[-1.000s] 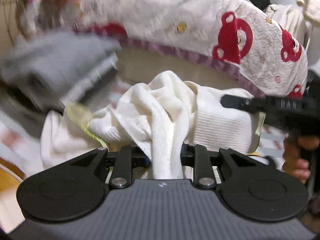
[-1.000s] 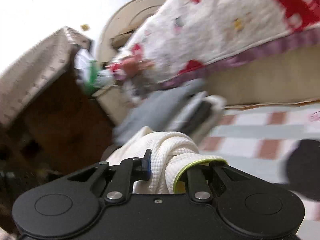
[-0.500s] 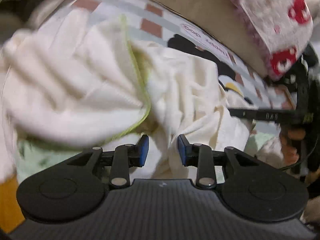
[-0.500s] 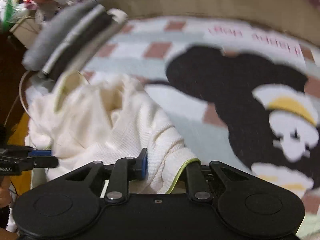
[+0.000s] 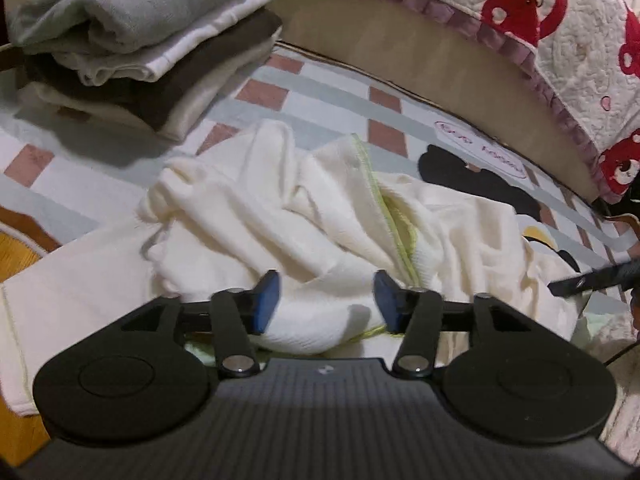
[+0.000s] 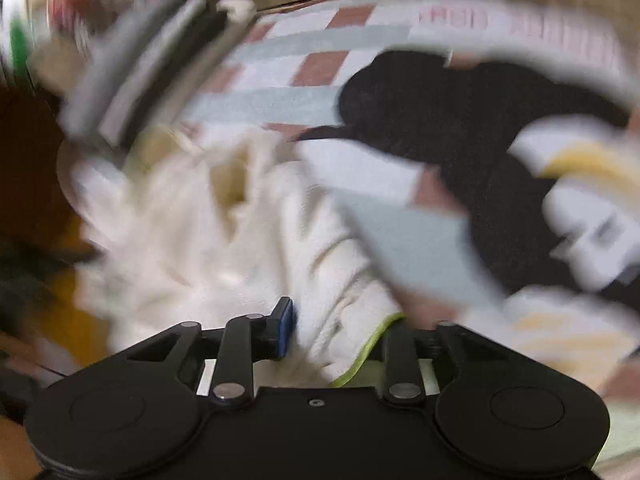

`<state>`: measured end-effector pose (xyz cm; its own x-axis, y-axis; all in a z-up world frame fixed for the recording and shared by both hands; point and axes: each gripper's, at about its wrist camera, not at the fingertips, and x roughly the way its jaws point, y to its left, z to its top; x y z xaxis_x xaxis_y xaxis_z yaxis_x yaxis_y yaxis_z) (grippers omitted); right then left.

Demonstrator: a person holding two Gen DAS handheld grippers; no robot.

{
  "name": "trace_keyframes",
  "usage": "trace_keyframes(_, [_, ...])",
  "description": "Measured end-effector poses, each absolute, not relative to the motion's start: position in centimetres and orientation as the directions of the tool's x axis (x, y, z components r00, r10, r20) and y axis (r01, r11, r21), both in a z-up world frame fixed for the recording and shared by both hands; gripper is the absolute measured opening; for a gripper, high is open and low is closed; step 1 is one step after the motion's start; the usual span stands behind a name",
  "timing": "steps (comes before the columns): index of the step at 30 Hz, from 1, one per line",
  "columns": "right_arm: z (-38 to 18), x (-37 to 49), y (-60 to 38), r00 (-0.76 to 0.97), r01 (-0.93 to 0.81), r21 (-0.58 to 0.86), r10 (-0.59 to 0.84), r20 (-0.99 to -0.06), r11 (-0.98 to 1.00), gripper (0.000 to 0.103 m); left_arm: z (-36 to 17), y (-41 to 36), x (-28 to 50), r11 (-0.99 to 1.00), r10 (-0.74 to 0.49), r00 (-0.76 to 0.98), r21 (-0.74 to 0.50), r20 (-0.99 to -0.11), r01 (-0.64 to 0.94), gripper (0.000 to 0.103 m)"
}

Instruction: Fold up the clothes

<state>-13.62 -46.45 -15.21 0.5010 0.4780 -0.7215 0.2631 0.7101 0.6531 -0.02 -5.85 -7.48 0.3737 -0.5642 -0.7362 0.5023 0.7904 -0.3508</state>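
A crumpled cream garment with a yellow-green trim lies on the patterned bed sheet. My left gripper hangs just over its near fold, open, the blue pads apart on either side of the cloth. The right wrist view is smeared by motion. In it my right gripper is shut on a bunched, green-edged part of the cream garment; its right fingertip is hidden behind the cloth. The right gripper's tip shows at the right edge of the left wrist view.
A stack of folded clothes, grey on top, sits at the far left of the bed. A quilt with red bears drapes over the far side. A wooden edge shows at the left.
The left gripper has opened and let go of the cream garment, which now lies spread on the sheet. Both grippers have come down toward the bed; the right one is still moving.
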Motion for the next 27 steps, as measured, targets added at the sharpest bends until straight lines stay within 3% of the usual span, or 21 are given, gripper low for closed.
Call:
trace_keyframes(1, [-15.8, -14.0, -47.4, 0.538, 0.278, 0.757, 0.556, -0.633, 0.592, 0.060, -7.8, -6.4, 0.1, 0.780, -0.579, 0.358, -0.370, -0.732, 0.505, 0.066])
trace_keyframes(2, [-16.2, -14.2, -47.6, 0.555, 0.282, 0.803, 0.593, -0.583, 0.526, 0.065, -8.1, -7.0, 0.3, 0.785, -0.566, 0.358, -0.353, -0.742, 0.510, 0.067])
trace_keyframes(3, [-16.0, -14.2, -47.0, 0.534, 0.269, 0.781, 0.588, -0.608, 0.563, 0.070, -8.4, -7.6, 0.4, 0.792, -0.547, 0.362, -0.327, -0.755, 0.516, 0.070])
trace_keyframes(6, [-15.4, -14.0, -44.0, 0.416, 0.216, 0.566, 0.449, -0.791, 0.796, 0.069, -9.4, -9.5, 1.0, 0.811, -0.485, 0.374, -0.246, -0.790, 0.531, 0.079])
trace_keyframes(9, [-14.3, -14.5, -42.6, 0.363, 0.198, 0.336, 0.250, -0.898, 0.921, 0.069, -10.1, -10.9, 1.4, 0.810, -0.438, 0.364, -0.186, -0.822, 0.556, 0.077])
trace_keyframes(11, [-13.0, -15.0, -42.5, 0.369, 0.191, 0.247, 0.164, -0.915, 0.950, 0.069, -10.2, -11.0, 1.4, 0.787, -0.432, 0.311, -0.185, -0.846, 0.589, 0.050])
trace_keyframes(12, [-12.1, -15.2, -42.6, 0.381, 0.188, 0.226, 0.141, -0.914, 0.956, 0.069, -10.3, -10.9, 1.4, 0.790, -0.421, 0.315, -0.173, -0.851, 0.589, 0.028])
trace_keyframes(13, [-11.1, -15.4, -42.6, 0.400, 0.182, 0.195, 0.109, -0.910, 0.964, 0.069, -10.4, -10.8, 1.3, 0.797, -0.407, 0.326, -0.156, -0.853, 0.584, 0.023])
trace_keyframes(15, [-9.6, -15.3, -43.0, 0.460, 0.172, 0.187, 0.089, -0.884, 0.967, 0.069, -10.6, -10.6, 1.2, 0.810, -0.378, 0.349, -0.124, -0.857, 0.574, 0.022])
trace_keyframes(18, [-9.5, -13.2, -43.9, 0.542, 0.173, 0.306, 0.168, -0.823, 0.936, 0.069, -10.3, -8.9, 1.8, 0.869, -0.382, 0.379, -0.187, -0.843, 0.459, 0.025])
trace_keyframes(20, [-10.0, -11.4, -44.3, 0.587, 0.179, 0.397, 0.226, -0.778, 0.900, 0.074, -9.6, -7.6, 1.7, 0.892, -0.374, 0.426, -0.194, -0.824, 0.408, 0.028])
trace_keyframes(21, [-10.5, -10.4, -44.6, 0.600, 0.206, 0.423, 0.228, -0.767, 0.882, 0.084, -9.2, -6.9, 1.5, 0.897, -0.377, 0.437, -0.205, -0.817, 0.391, 0.028])
trace_keyframes(24, [-12.3, -7.0, -44.4, 0.589, 0.278, 0.428, 0.199, -0.783, 0.860, 0.087, -8.7, -4.8, 1.1, 0.901, -0.410, 0.446, -0.274, -0.796, 0.337, 0.041])
trace_keyframes(27, [-14.2, -4.1, -43.2, 0.542, 0.222, 0.407, 0.235, -0.807, 0.886, 0.087, -9.1, -2.7, 1.8, 0.890, -0.456, 0.449, -0.382, -0.768, 0.250, 0.044])
